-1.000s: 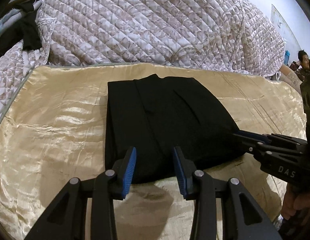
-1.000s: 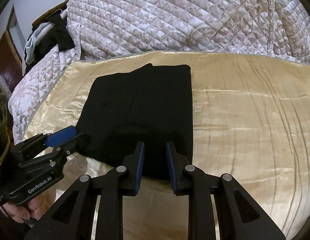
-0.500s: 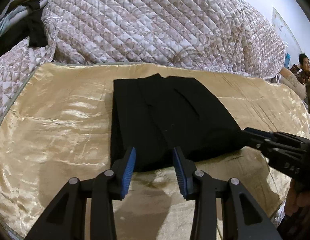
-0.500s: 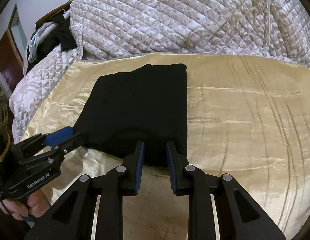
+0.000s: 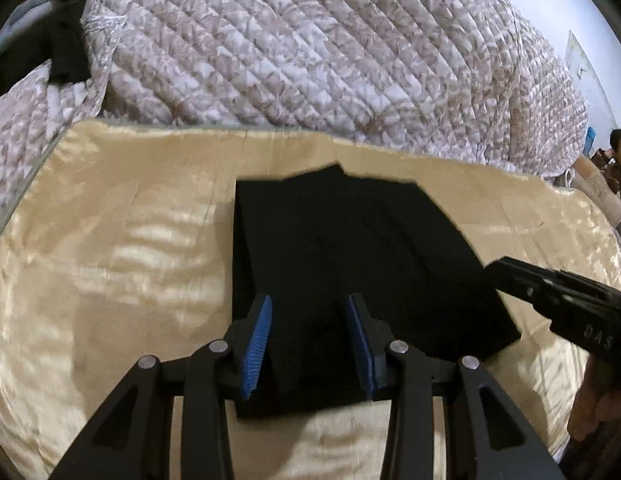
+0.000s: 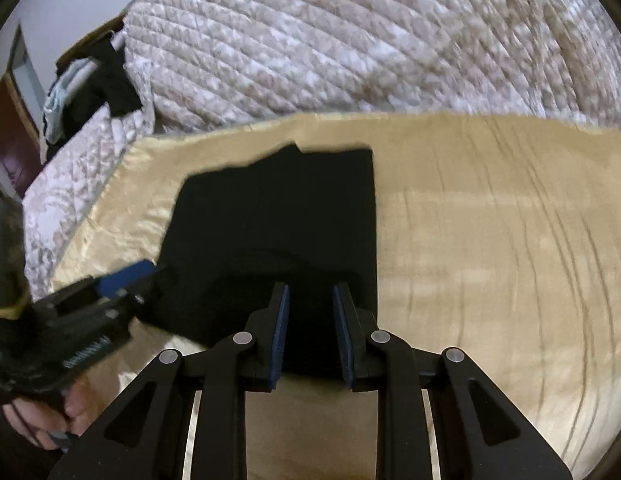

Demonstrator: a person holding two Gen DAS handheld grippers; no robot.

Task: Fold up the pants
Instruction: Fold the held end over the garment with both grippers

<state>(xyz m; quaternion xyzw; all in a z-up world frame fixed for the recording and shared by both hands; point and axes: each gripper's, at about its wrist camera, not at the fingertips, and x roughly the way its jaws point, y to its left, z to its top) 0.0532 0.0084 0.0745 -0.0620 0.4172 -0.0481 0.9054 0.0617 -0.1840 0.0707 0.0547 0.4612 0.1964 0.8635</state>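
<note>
Black pants [image 5: 342, 264], folded on the bed [image 5: 110, 240], could be rumpled if snagged by either open gripper [image 5: 308, 344] [image 6: 308, 332] at the near edge.

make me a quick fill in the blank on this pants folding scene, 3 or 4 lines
1. The folded pants are ____ in colour.
2. They lie on a shiny ____ sheet.
3. Behind the sheet rises a ____ bedspread with a pale pattern.
4. The left tool has its jaws ____, with the near edge of the pants between them.

Missing words: black; gold; quilted; open
</note>
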